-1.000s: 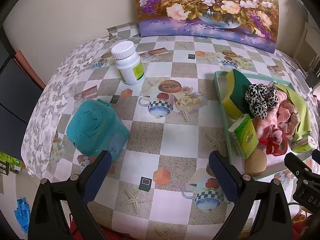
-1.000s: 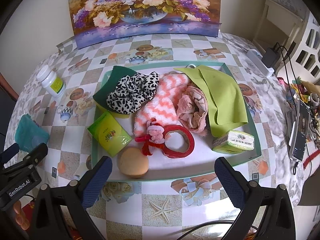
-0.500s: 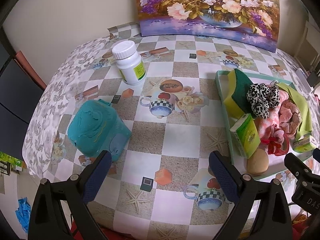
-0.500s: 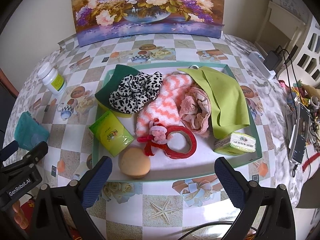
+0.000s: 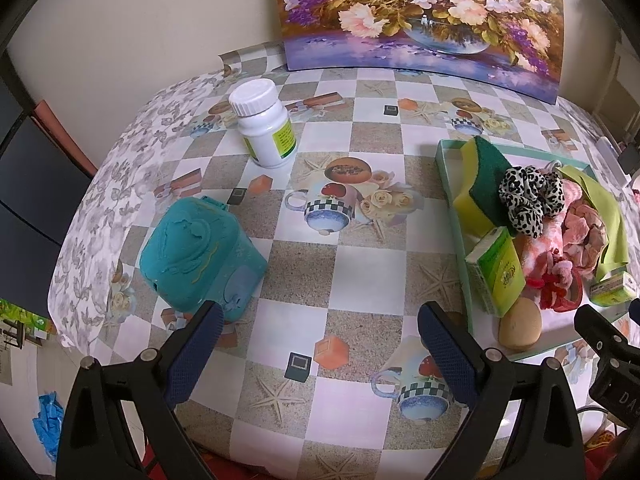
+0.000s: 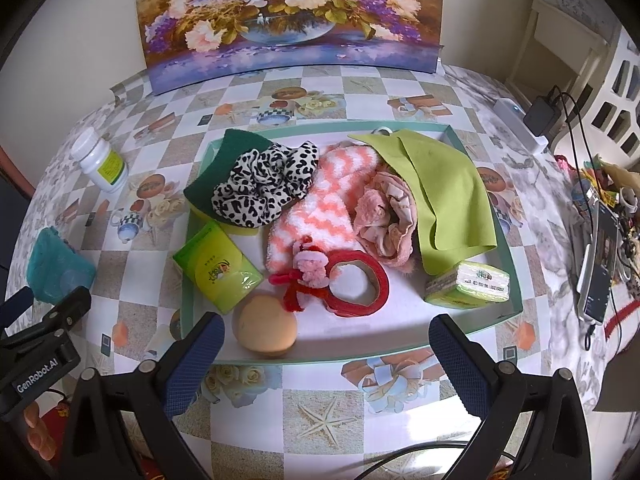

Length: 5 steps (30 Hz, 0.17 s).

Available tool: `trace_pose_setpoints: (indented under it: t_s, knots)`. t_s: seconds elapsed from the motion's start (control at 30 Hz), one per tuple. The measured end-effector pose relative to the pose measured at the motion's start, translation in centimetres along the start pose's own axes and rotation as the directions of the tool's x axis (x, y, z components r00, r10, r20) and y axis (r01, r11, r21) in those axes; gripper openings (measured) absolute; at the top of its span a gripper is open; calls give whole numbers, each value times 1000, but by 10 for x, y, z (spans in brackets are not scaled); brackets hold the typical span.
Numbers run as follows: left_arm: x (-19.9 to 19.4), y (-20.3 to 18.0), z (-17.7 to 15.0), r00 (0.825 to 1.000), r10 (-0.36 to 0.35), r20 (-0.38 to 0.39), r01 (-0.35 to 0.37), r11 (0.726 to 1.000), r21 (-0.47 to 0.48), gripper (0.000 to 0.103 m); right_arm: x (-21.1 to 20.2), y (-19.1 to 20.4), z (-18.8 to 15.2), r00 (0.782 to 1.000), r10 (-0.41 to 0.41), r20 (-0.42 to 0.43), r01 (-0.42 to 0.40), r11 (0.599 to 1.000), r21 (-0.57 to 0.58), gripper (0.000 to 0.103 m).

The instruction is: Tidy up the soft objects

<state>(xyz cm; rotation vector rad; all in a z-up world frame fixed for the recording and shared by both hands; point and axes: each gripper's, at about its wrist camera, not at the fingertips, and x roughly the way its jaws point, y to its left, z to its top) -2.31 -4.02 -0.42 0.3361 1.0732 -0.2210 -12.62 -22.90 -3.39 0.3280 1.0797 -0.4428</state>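
Note:
A teal tray holds soft things: a green-and-yellow sponge, a leopard scrunchie, an orange-white fuzzy sock, a pink cloth, a lime cloth, two green tissue packs, a tan puff and a red ring with a pink toy. My right gripper is open and empty at the tray's near edge. My left gripper is open and empty over the tablecloth, left of the tray.
A teal box lies just beyond my left finger. A white pill bottle stands further back. A flower painting leans on the wall. A charger and cables and a phone lie at the right table edge.
Both views have drawn back slightly from the table. Both grippers stay open and the objects have not moved.

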Motion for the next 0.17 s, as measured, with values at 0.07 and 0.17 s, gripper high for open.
trace_pose_setpoints:
  t_s: [0.07,0.17]
  knots:
    - [1,-1,-1,1000,-1,-5,1,1000,0,98,0,0,0,1000,-1,-2,1,1000,-1,103]
    - [1,-1,-1,1000,-4,-8,4,1000,3,98,0,1,0,1000,-1,-3,1,1000,-3,103]
